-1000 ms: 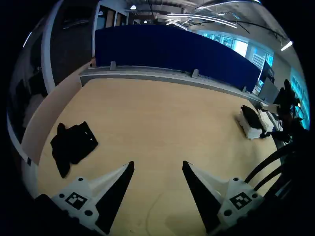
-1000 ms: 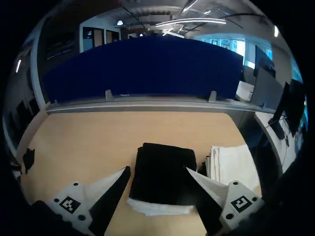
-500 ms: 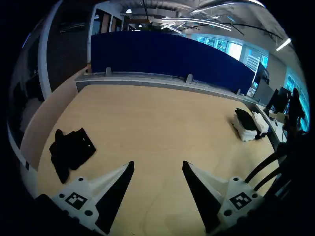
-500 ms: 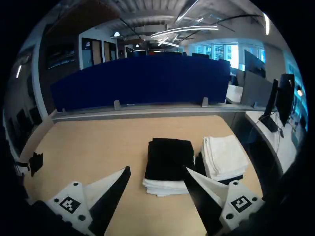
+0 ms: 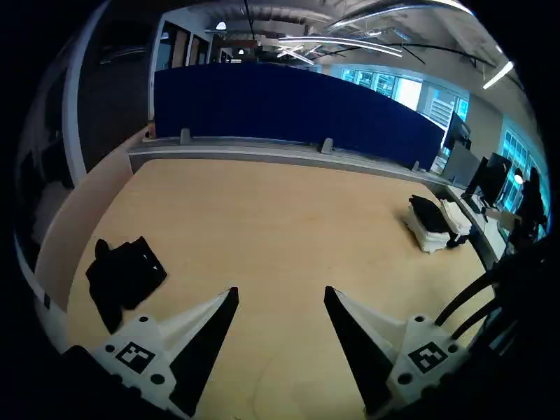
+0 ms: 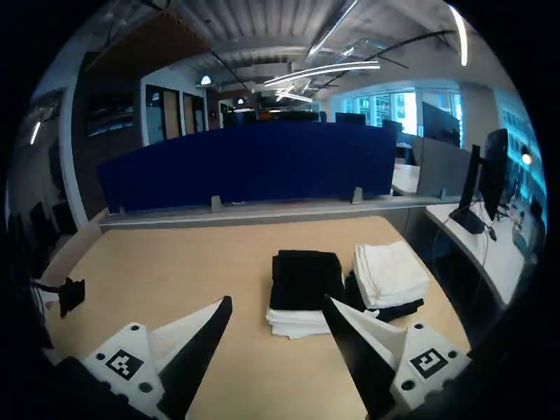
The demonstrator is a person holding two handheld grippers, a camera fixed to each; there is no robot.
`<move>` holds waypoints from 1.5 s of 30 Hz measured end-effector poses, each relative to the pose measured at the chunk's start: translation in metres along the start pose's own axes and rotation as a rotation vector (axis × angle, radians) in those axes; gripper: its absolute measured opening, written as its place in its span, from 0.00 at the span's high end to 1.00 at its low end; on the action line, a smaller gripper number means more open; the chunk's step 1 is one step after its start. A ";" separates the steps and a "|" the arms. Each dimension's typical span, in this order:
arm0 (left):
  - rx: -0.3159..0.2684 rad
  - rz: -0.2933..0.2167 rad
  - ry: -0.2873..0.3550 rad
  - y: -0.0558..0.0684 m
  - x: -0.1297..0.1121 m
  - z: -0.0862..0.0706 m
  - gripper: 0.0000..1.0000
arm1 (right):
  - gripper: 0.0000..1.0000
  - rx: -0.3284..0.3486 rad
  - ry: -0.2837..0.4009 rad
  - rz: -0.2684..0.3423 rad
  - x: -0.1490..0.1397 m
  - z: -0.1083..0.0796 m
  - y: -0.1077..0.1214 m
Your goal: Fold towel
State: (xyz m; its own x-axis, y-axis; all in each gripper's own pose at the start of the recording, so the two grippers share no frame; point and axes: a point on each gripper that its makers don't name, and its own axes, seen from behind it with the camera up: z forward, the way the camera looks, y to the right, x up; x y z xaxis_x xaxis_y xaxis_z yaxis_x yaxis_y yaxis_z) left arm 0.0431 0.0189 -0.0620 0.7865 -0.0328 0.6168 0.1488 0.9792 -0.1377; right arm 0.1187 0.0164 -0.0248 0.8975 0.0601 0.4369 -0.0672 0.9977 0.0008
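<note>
A crumpled black towel (image 5: 120, 278) lies near the left edge of the wooden table (image 5: 280, 217), just ahead and left of my left gripper (image 5: 280, 308), which stands open with nothing between its fingers. The same towel (image 6: 68, 295) appears far left in the right gripper view. My right gripper (image 6: 276, 318) is open and empty above the table (image 6: 175, 273). Ahead of it sits a folded stack with a black towel (image 6: 306, 278) on white ones (image 6: 297, 323). Beside that lies a second stack with a white towel (image 6: 389, 273) on top. Both stacks (image 5: 432, 222) lie far right in the left gripper view.
A blue partition (image 5: 294, 105) on a grey rail (image 5: 280, 150) closes the table's far side. A monitor (image 6: 490, 175) stands on a side desk (image 6: 483, 245) to the right. Dark chair parts (image 5: 490, 294) rise at the lower right of the left gripper view.
My right gripper has drawn back and up from the folded stacks, which now look smaller and farther. The left gripper view has shifted slightly; the crumpled black towel lies as before.
</note>
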 end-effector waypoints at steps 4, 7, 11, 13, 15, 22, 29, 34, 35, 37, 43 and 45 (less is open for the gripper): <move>-0.005 0.001 0.020 0.000 0.002 -0.001 0.09 | 0.00 0.008 0.066 0.018 0.010 -0.006 -0.005; -0.002 -0.007 0.045 -0.002 0.007 -0.002 0.09 | 0.00 0.005 0.118 0.024 0.018 -0.009 -0.007; -0.005 -0.028 0.105 -0.004 0.022 -0.003 0.09 | 0.01 0.011 0.172 0.025 0.028 -0.014 -0.013; -0.012 -0.039 0.145 -0.003 0.033 -0.004 0.09 | 0.01 0.021 0.196 0.024 0.033 -0.016 -0.018; -0.018 -0.047 0.191 -0.003 0.046 -0.007 0.09 | 0.01 0.029 0.219 0.023 0.037 -0.018 -0.023; -0.007 -0.015 0.342 0.000 0.087 -0.016 0.10 | 0.01 0.042 0.265 0.040 0.043 -0.025 -0.038; 0.016 0.040 0.514 0.007 0.126 -0.037 0.10 | 0.01 0.031 0.325 0.055 0.048 -0.032 -0.040; 0.047 0.038 0.570 0.001 0.137 -0.044 0.10 | 0.01 0.023 0.359 0.057 0.053 -0.038 -0.039; 0.056 0.038 0.580 0.000 0.139 -0.045 0.09 | 0.01 0.023 0.366 0.055 0.055 -0.039 -0.039; 0.061 0.044 0.590 0.000 0.140 -0.047 0.09 | 0.01 0.022 0.369 0.046 0.056 -0.039 -0.040; 0.079 0.068 0.605 -0.001 0.139 -0.049 0.10 | 0.01 0.023 0.359 0.028 0.055 -0.037 -0.042; 0.085 0.072 0.608 -0.001 0.138 -0.049 0.10 | 0.01 0.027 0.354 0.032 0.054 -0.037 -0.045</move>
State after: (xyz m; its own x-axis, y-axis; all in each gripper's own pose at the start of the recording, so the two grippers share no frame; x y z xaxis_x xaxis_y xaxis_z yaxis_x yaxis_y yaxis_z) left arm 0.1812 0.0032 -0.0144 0.9974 -0.0495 0.0530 0.0539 0.9950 -0.0845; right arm 0.1862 -0.0240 -0.0344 0.9899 0.1024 0.0985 -0.1047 0.9943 0.0185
